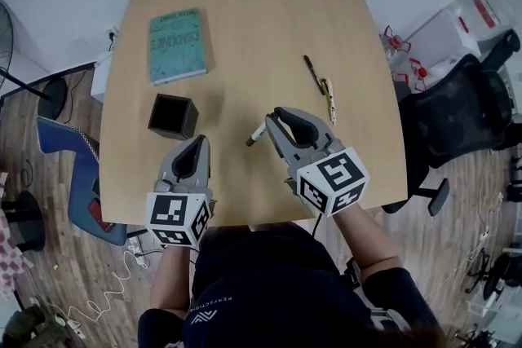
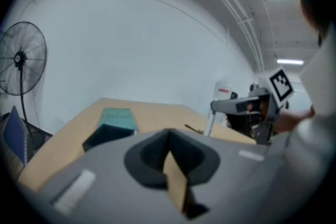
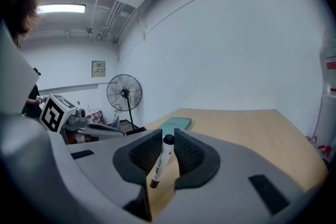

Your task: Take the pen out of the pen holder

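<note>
The black square pen holder [image 1: 173, 116] stands on the wooden table [image 1: 245, 12], and I see no pen standing in it. My right gripper [image 1: 276, 115] is shut on a white marker pen [image 1: 256, 134] with a black cap, held above the table right of the holder. In the right gripper view the pen [image 3: 160, 160] sits between the ribbed pads [image 3: 188, 153], cap forward. My left gripper [image 1: 198, 142] hovers just in front of the holder [image 2: 107, 135], jaws shut with nothing between them. Two more pens [image 1: 320, 85] lie on the table further right.
A teal book [image 1: 175, 45] lies behind the holder. A black office chair [image 1: 457, 110] stands at the table's right, a blue chair [image 1: 69, 167] at its left. A standing fan [image 3: 124, 93] is off the left side.
</note>
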A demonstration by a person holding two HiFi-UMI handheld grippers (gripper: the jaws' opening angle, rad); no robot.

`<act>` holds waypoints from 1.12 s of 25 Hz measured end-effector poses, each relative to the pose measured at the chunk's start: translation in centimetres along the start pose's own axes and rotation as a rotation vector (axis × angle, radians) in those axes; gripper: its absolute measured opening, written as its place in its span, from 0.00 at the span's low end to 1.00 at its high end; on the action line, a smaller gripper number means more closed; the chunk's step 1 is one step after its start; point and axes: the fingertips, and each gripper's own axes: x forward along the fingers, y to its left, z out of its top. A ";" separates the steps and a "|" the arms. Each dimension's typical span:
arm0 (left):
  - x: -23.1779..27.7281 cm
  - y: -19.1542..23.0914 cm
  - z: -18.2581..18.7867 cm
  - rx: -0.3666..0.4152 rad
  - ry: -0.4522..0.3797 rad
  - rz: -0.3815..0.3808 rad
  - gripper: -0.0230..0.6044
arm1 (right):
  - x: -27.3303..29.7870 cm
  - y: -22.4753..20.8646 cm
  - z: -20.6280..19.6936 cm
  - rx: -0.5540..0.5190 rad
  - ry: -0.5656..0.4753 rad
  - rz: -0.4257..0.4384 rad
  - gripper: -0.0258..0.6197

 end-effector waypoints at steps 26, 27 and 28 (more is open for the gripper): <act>2.0 0.7 -5.7 -0.058 0.128 0.056 0.04 | 5.2 -2.4 -8.8 0.164 0.251 0.069 0.15; 2.1 0.8 -5.9 -0.063 0.132 0.061 0.04 | 5.6 -2.5 -8.9 0.174 0.256 0.072 0.15; 2.1 0.9 -6.1 -0.067 0.137 0.066 0.04 | 6.0 -2.5 -9.1 0.181 0.261 0.076 0.15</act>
